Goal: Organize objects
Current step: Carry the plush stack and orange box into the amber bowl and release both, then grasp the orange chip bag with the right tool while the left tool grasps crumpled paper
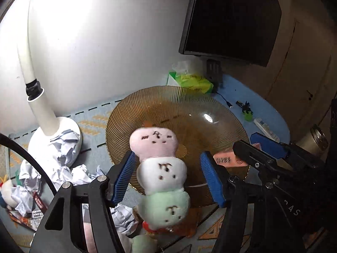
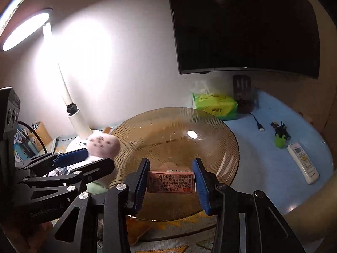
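A plush toy made of pink, white and green balls hangs between the blue pads of my left gripper. The jaws stand apart and a gap shows on its right side. The toy is over the near rim of an amber ribbed glass bowl. My right gripper is shut on a small pink box with printed text, held over the bowl's near edge. In the right wrist view the left gripper is on the left with the plush's pink head at its tips. The box and the right gripper also appear in the left wrist view.
A white desk lamp stands left of the bowl, with crumpled paper around its base. Behind the bowl are a green tissue pack and a dark monitor. A white remote, a cable and a small green toy lie to the right.
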Available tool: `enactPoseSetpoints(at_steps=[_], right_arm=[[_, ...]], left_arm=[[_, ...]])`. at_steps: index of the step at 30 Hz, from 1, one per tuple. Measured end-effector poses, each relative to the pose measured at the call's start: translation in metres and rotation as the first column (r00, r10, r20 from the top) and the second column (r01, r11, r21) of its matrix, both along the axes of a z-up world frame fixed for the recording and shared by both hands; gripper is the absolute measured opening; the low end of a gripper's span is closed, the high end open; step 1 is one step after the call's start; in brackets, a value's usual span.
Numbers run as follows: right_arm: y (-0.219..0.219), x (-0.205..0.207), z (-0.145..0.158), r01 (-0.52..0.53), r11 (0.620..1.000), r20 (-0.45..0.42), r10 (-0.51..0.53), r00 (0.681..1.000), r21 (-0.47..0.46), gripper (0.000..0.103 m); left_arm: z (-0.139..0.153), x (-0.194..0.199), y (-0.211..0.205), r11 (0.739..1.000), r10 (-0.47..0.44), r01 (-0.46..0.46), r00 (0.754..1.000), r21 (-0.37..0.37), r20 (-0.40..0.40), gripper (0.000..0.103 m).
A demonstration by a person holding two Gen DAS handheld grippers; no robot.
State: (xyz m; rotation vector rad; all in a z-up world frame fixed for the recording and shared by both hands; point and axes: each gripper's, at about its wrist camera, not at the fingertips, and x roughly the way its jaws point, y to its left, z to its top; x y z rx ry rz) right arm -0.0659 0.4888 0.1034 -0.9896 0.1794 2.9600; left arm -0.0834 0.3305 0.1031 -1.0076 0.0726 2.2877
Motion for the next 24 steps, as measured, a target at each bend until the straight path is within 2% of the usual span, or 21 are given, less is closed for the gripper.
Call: enactPoseSetpoints(at_steps=[2,4,6,7,12,17,19,20,21,22,24], right_arm=[[0.006,-0.006,-0.008,0.007,1.000,0.051,-0.006,0.999,-0.009,0.048],[0.015,-0.001,-0.010,0.005,0.998,0.052,-0.002,0.999,-0.070,0.051],[0.022,0.008,-0.011,0.011,0.996,0.040,-0.007,0.999,-0.094,0.068],[0.023,0.014,-0.010,0.018,0.995,0.032,-0.015,0.999,-0.100,0.071],[0.017,0.044,-0.008,-0.005,0.990,0.005,0.006,1.000,-0.138,0.072],[-0.013,0.062,-0.021,-0.088,0.987,0.045,0.095,0.994,-0.132,0.075],[-0.029,0.066,-0.031,-0.120,0.985,0.062,0.128,0.990,-0.122,0.076],[-0.036,0.066,-0.037,-0.133,0.984,0.070,0.142,0.987,-0.115,0.077],[-0.044,0.065,-0.043,-0.145,0.984,0.081,0.153,0.985,-0.105,0.077],[-0.051,0.062,-0.051,-0.154,0.984,0.095,0.163,0.982,-0.094,0.077],[-0.062,0.055,-0.067,-0.166,0.983,0.126,0.175,0.976,-0.074,0.077]], left_arm=[[-0.005,-0.006,-0.001,1.000,0.010,-0.011,0.999,0.022,0.032,0.062],[-0.006,-0.007,-0.010,0.998,0.012,-0.014,0.999,0.055,0.052,0.062],[-0.002,-0.003,-0.022,0.996,0.012,-0.017,0.998,0.093,0.058,0.062],[0.001,0.001,-0.028,0.994,0.013,-0.019,0.998,0.111,0.062,0.062],[0.014,0.018,-0.061,0.977,-0.005,-0.018,0.994,0.215,0.105,0.062],[0.026,0.063,-0.114,0.966,0.037,-0.050,0.998,0.254,0.057,0.063],[0.026,0.080,-0.142,0.958,0.093,-0.100,0.995,0.269,0.040,0.069],[0.024,0.089,-0.158,0.951,0.131,-0.135,0.991,0.279,0.032,0.084],[0.021,0.097,-0.173,0.942,0.171,-0.171,0.985,0.289,0.026,0.103],[0.018,0.106,-0.190,0.930,0.214,-0.209,0.977,0.301,0.018,0.102],[0.008,0.113,-0.214,0.921,0.280,-0.275,0.960,0.277,0.021,0.102]])
